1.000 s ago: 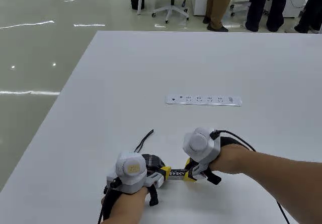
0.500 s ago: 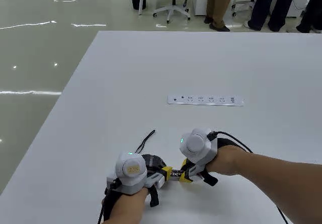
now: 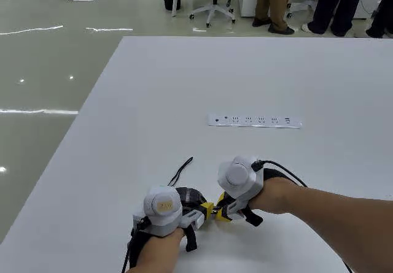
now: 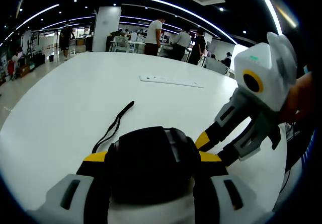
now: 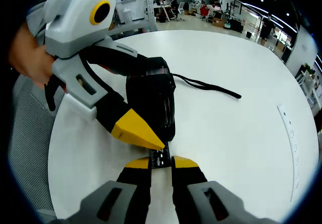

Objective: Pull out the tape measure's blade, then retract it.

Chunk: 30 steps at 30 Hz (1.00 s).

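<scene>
- One tape measure [image 5: 151, 95], black, sat on the white table [image 3: 245, 76] near its front edge, strap [image 5: 206, 86] trailing.
- One left gripper [image 4: 152, 156], jaws clamped on the tape measure's sides.
- One right gripper [image 5: 161, 162], jaws closed on the short blade [image 5: 160, 157] stub.
- One power strip [image 3: 254, 121], well apart.

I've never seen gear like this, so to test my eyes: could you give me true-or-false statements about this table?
1. The left tool grips the round black tape measure case. True.
2. The right tool pinches the tip of the narrow marked blade. True.
3. The long white power strip lies between the tools. False: it lies farther off on the white table.
4. The thin black strap wraps around the right tool. False: it lies loose on the table, trailing from the case.
</scene>
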Motion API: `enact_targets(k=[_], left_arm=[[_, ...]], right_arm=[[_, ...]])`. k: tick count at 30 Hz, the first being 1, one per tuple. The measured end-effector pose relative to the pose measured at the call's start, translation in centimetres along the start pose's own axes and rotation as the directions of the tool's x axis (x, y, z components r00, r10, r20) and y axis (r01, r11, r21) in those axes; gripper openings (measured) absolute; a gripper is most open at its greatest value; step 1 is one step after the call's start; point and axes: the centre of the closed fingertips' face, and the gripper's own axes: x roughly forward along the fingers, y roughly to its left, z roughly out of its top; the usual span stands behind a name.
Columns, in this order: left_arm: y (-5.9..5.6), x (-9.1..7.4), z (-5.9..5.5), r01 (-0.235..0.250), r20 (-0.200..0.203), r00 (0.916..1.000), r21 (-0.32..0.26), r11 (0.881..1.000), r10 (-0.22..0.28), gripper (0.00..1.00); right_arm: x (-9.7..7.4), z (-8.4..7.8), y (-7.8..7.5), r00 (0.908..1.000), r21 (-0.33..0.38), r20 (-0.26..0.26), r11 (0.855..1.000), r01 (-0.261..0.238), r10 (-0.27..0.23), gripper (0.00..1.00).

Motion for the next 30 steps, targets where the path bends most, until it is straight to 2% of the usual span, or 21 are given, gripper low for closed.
enact_targets(k=[8, 12, 17, 30], left_arm=[[0.0, 0.0, 0.0, 0.002, 0.004, 1.0000, 0.000, 1.000, -0.002, 0.63], [0.0, 0.0, 0.0, 0.002, 0.008, 1.0000, 0.000, 1.000, -0.002, 0.63], [0.0, 0.0, 0.0, 0.003, 0.009, 1.0000, -0.002, 1.000, -0.003, 0.64], [-0.1, 0.0, 0.0, 0.008, 0.007, 0.9999, -0.009, 1.000, -0.008, 0.64]], right_arm=[[0.1, 0.3, 0.1, 0.9994, -0.029, 0.034, 1.000, 0.006, -0.005, 0.16], [-0.2, -0.1, 0.3, 0.9992, -0.012, 0.038, 1.000, -0.009, 0.009, 0.19], [-0.4, 0.1, 0.1, 0.9983, -0.054, 0.057, 0.998, 0.016, -0.013, 0.15], [0.0, 0.8, 0.1, 0.9969, -0.036, 0.076, 0.999, 0.023, -0.020, 0.14]])
